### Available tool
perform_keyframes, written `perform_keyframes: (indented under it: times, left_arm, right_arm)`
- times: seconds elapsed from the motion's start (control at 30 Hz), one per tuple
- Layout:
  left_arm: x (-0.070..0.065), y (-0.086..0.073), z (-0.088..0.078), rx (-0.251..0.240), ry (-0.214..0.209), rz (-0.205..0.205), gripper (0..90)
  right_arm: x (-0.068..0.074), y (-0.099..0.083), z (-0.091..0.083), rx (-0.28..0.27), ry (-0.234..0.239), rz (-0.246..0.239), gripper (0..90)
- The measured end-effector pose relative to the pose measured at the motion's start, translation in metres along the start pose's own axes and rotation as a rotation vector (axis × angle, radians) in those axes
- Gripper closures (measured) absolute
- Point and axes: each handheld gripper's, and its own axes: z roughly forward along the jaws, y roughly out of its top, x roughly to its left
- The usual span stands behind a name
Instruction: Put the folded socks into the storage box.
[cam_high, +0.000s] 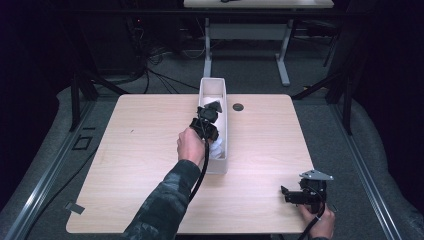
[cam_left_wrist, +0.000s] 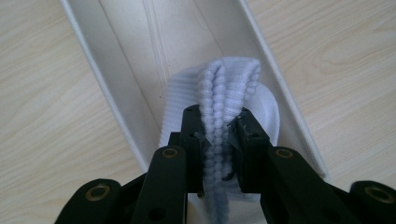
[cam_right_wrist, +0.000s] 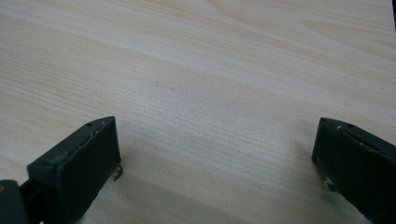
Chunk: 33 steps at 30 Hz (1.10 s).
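1. At centre frame of the high view, the left hand-held gripper (cam_high: 209, 120) hangs over the long white bin (cam_high: 204, 90), which lies lengthwise up the picture on the worktop (cam_high: 140, 165).
2. In the left gripper view, the left hand-held gripper's jaws are clamped on a white knitted cloth (cam_left_wrist: 224, 93); a ribbed fold is pinched between the pads, and the rest hangs ahead, inside the bin's walls (cam_left_wrist: 112, 102).
3. Key relation: the cloth sits directly under and ahead of the jaws, within the trough, and its fold runs along the bin's long axis. Judged: release would land it inside.
4. At lower right of the high view, the right hand-held gripper (cam_high: 290, 195) rests near the worktop edge, well apart from the bin; its jaws stand wide apart over bare wood, holding nothing.
5. The left hand is the nearer one.
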Motion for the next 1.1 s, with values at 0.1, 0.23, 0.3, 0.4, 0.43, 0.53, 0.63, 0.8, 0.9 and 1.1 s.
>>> perform_keyframes:
  times: [0.1,0.23,0.3,0.4,0.43,0.53,0.63,0.8,0.9,1.1]
  left_arm:
    - [0.0,-0.003,0.005,0.003,-0.008,-0.003,75.2]
    - [-0.001,-0.007,0.011,0.012,-0.016,-0.002,73.6]
    - [-0.002,-0.007,0.014,0.019,-0.022,-0.004,71.0]
    - [-0.004,-0.008,0.015,0.03,-0.022,-0.002,63.1]
    - [-0.004,-0.008,0.015,0.033,-0.021,0.001,59.8]
    - [-0.004,-0.008,0.014,0.033,-0.014,0.005,52.2]
    - [-0.005,-0.009,0.011,0.03,-0.009,0.003,44.3]
    - [-0.003,-0.012,0.005,0.037,-0.03,0.019,29.9]
    - [-0.004,-0.013,-0.001,0.033,-0.037,0.046,21.2]
    - [-0.004,-0.019,-0.018,-0.012,-0.052,0.085,12.4]
  right_arm:
    - [0.0,0.0,0.0,0.0,0.0,0.0,0.2]
    - [0.0,0.0,0.0,0.001,0.0,0.001,0.2]
    - [0.0,0.0,0.0,0.0,0.0,0.0,0.2]
    - [0.0,0.0,0.0,0.0,0.0,0.0,0.2]
    - [0.0,0.0,0.0,0.001,0.0,0.001,0.2]
    - [0.0,0.0,0.0,0.002,0.0,0.001,0.3]
    - [0.0,0.0,0.0,0.001,-0.001,0.001,0.2]
    - [0.0,0.0,0.0,0.003,0.0,0.001,0.2]
    - [0.0,0.0,0.0,0.004,0.0,0.002,0.2]
    - [0.0,0.0,0.0,0.001,0.0,0.001,0.2]
